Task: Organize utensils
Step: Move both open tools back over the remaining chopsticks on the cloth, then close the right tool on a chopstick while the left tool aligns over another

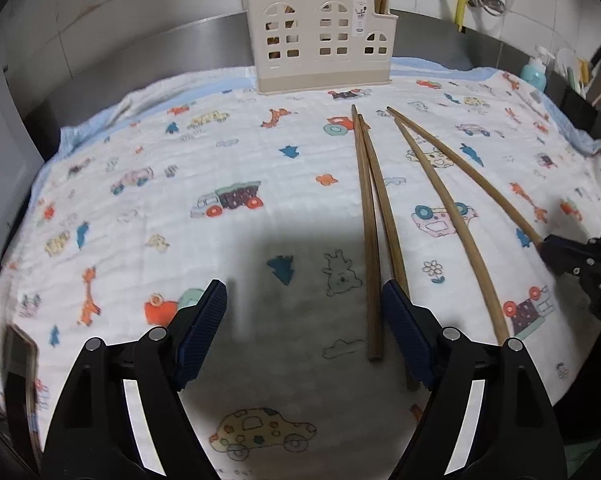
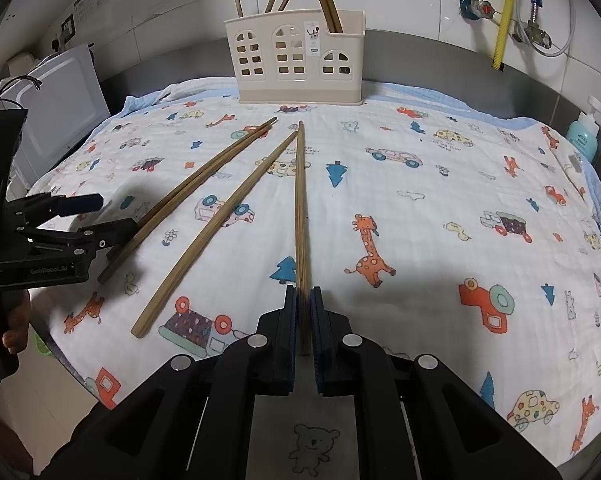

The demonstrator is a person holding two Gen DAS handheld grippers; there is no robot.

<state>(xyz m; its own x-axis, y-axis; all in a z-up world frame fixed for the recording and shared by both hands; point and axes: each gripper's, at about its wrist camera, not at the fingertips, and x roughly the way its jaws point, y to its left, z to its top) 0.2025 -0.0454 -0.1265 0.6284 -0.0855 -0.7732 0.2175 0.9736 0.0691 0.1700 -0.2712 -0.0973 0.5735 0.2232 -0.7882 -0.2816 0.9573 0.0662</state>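
Observation:
A beige utensil holder [image 1: 320, 48] [image 2: 298, 60] with window cut-outs stands at the back of the cloth, several chopsticks upright in it. On the cloth lie a pair of brown chopsticks [image 1: 370, 220] [image 2: 188, 184] side by side and a single curved one [image 1: 448, 220] [image 2: 220, 220]. My left gripper [image 1: 304, 296] [image 2: 108, 216] is open low over the near ends of the pair; one stick lies just inside the right finger, the other runs under that finger. My right gripper [image 2: 303, 292] [image 1: 556, 248] is shut on the near end of a fourth chopstick [image 2: 300, 208] [image 1: 460, 172], which points toward the holder.
A white cloth [image 1: 160, 152] [image 2: 440, 208] printed with cartoon cars and giraffes covers the steel counter. A blue soap bottle [image 2: 584, 136] [image 1: 534, 72] stands at the right edge, a white appliance [image 2: 60, 100] at the left. Pipes and a yellow hose [image 2: 502, 12] hang on the tiled wall.

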